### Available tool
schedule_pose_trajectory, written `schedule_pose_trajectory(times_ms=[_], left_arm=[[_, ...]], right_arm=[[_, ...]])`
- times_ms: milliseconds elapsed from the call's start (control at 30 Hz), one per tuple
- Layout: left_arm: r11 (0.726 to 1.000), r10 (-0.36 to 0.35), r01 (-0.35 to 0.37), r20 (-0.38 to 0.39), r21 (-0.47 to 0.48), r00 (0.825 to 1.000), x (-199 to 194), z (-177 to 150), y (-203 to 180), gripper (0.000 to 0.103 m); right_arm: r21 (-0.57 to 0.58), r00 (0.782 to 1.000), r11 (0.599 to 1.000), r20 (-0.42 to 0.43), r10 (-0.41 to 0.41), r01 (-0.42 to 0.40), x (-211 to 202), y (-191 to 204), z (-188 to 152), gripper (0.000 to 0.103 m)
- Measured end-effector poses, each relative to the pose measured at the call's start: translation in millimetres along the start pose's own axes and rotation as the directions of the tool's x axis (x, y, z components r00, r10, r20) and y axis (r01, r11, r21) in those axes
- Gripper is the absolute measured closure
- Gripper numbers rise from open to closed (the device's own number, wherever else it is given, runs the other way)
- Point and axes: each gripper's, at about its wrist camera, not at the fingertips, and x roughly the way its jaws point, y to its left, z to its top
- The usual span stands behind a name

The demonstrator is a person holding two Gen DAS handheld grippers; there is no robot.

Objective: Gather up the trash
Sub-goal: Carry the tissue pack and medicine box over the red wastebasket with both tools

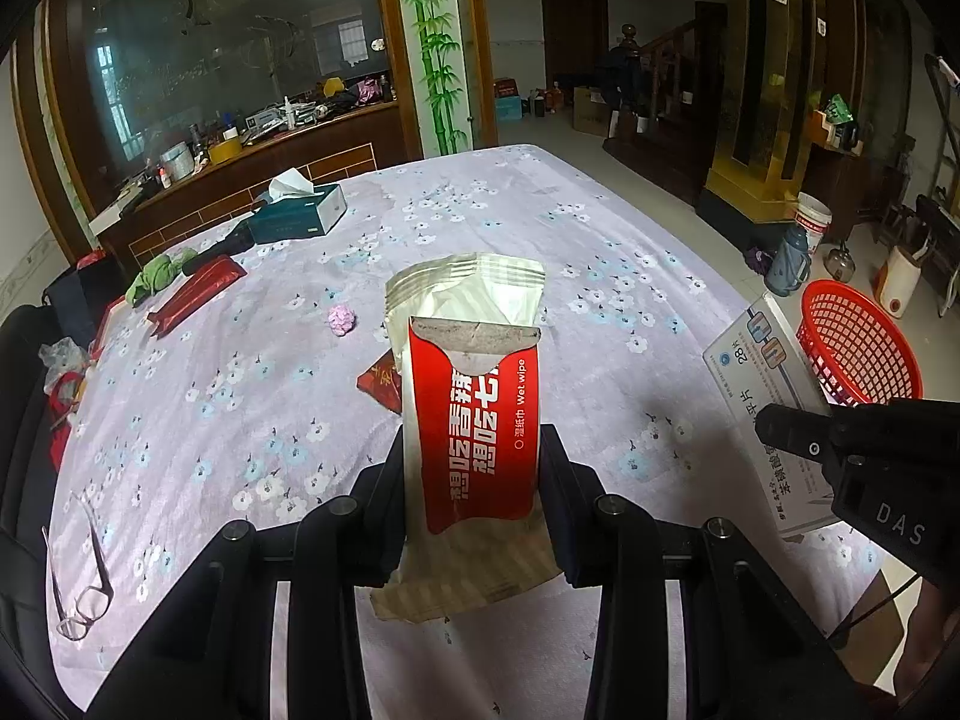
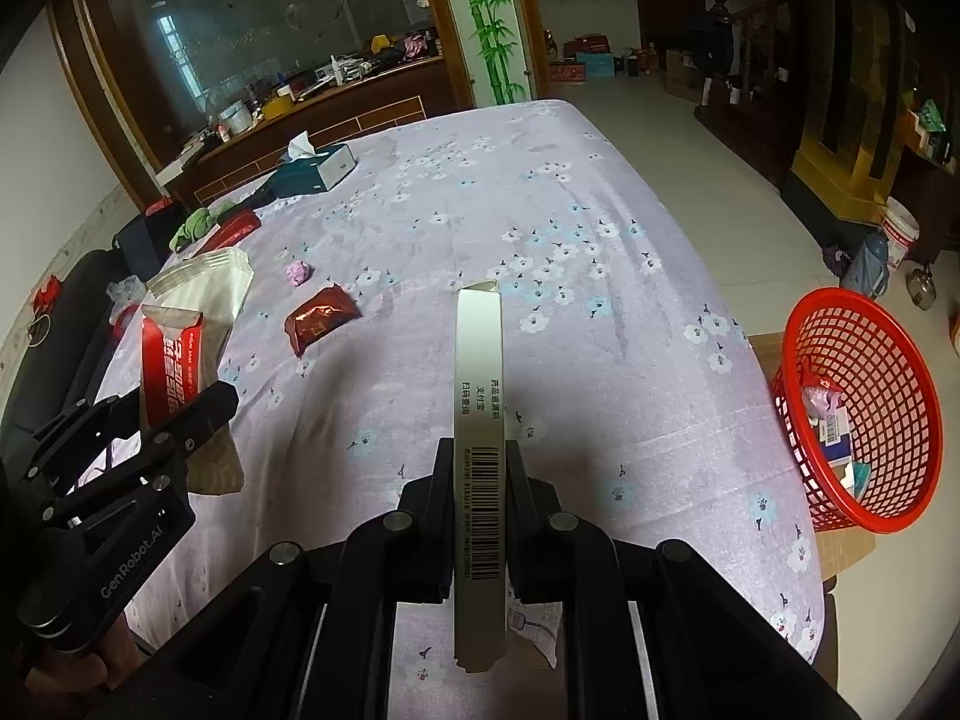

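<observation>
1. Nearest the left wrist camera, the left tool (image 1: 471, 468) was clamped on a wet-wipe pack (image 1: 474, 414), red and white, held upright above the table (image 1: 600, 276) with its crumpled top open.
2. At the far left of that view, glasses (image 1: 84, 576) lay near the table edge on the flowered purple cloth.
3. Further back on the left lay a green cloth (image 1: 159, 276), a long red wrapper (image 1: 195, 294) just beside it, and a tissue box (image 1: 300, 210) behind them.
4. A pink wad (image 1: 342, 321) sat on the cloth left of the pack, and a dark red packet (image 1: 381, 387) showed partly from behind the pack.
5. To the right, the right tool (image 1: 798, 438) held a white box (image 1: 768, 372), with a red basket (image 1: 858, 342) beyond the table edge.
6. In the right wrist view, the left tool (image 2: 180, 420) stood at the left with the pack (image 2: 174, 354) in its grip.
7. The pink wad (image 2: 298, 272) and the red packet (image 2: 318, 318) lay near each other, apart, on the table (image 2: 540, 210).
8. In the middle, the right tool (image 2: 478, 468) was closed on the narrow edge of the box (image 2: 480, 420), barcode facing the camera.
9. At the right, the basket (image 2: 864, 420) sat tilted on cardboard off the table, with some trash already inside.
</observation>
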Motion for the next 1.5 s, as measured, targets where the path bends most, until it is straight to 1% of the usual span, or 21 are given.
schedule_pose_trajectory(times_ms=[500, 867, 1200, 1500], left_arm=[[1.000, -0.007, 0.007, -0.002, 0.006, 1.000, 2, 3, 1, 0.066], [0.999, -0.022, 0.022, 0.003, 0.032, 1.000, 2, 5, -11, 0.066], [0.996, -0.048, 0.048, 0.000, 0.077, 0.999, 3, 7, -33, 0.066], [0.991, -0.068, 0.069, -0.009, 0.113, 0.998, 5, 10, -60, 0.066]], right_arm=[[0.010, 1.000, 1.000, 0.001, -0.009, 0.009, -2, -2, 0, 0.089], [0.037, 1.000, 0.999, 0.012, -0.017, 0.016, -10, -14, -3, 0.089], [0.078, 0.999, 0.997, 0.022, -0.028, 0.026, -21, -35, -10, 0.089], [0.123, 0.999, 0.992, 0.029, -0.042, 0.038, -30, -61, -13, 0.089]])
